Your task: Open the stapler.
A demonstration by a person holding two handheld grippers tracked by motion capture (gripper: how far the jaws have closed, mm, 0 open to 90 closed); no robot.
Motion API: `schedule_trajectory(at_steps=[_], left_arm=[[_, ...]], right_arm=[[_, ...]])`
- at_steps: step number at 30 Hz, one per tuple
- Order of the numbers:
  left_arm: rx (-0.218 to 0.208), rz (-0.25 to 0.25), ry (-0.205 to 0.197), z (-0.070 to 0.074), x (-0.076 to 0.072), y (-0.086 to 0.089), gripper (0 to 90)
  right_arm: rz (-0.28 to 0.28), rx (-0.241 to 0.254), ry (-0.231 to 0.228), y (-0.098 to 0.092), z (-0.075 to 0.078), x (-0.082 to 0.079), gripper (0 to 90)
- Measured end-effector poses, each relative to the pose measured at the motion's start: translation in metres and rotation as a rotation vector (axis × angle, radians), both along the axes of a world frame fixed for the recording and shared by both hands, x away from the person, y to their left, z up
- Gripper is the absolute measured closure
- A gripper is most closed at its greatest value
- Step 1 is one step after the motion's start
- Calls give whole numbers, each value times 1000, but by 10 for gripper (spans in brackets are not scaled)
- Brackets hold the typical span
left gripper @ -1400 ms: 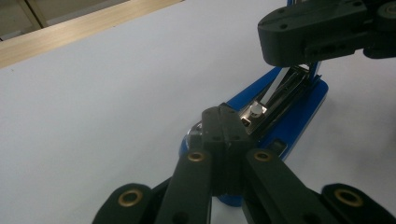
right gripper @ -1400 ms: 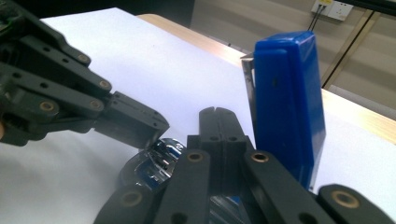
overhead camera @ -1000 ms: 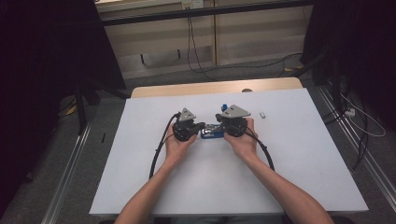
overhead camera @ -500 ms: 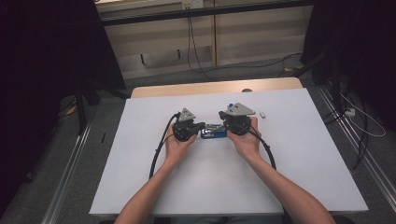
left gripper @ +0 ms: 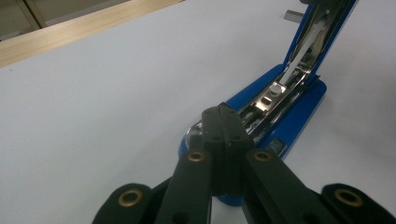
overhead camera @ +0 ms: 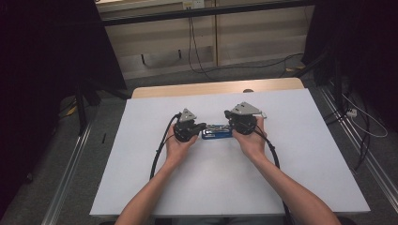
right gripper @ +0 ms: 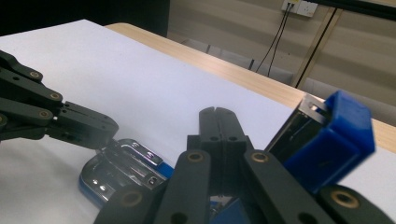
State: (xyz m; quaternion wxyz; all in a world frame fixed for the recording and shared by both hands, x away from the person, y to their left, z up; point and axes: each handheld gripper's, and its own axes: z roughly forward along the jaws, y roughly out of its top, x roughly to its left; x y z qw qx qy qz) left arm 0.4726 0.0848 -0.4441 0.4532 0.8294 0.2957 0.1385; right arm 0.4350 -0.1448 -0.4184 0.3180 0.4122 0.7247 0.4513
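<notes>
While both claws, left claw (left gripper: 223,122) and right claw (right gripper: 217,122), stay pressed together at the open blue stapler (overhead camera: 217,132), we judge it rigid, hinged, best gripped by its base.

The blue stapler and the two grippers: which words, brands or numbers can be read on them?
None can be read. The blue stapler has a small pale patch on its base, too blurred to tell. The left gripper and right gripper bear no text.
</notes>
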Motion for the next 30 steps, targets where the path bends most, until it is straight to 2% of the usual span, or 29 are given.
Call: schedule_trajectory(at_steps=[3, 5, 7, 10, 18, 25, 30], left_arm=[[3, 3, -1, 0, 0, 0, 900], [3, 1, -2, 0, 0, 0, 900], [4, 1, -2, 0, -1, 0, 900], [2, -1, -2, 0, 0, 0, 900], [-7, 4, 1, -1, -1, 0, 900], [-6, 5, 4, 0, -1, 0, 900], [-7, 5, 5, -1, -1, 0, 900]], right_arm=[[-14, 3, 1, -6, 0, -1, 900], [2, 15, 0, -10, -1, -1, 900], [2, -3, -3, -13, -2, -2, 900], [-7, -3, 3, -18, -4, -4, 900], [-1, 39, 25, -27, -7, -5, 900], [4, 24, 27, -30, -10, -6, 900], [-25, 27, 38, -38, -12, -5, 900]])
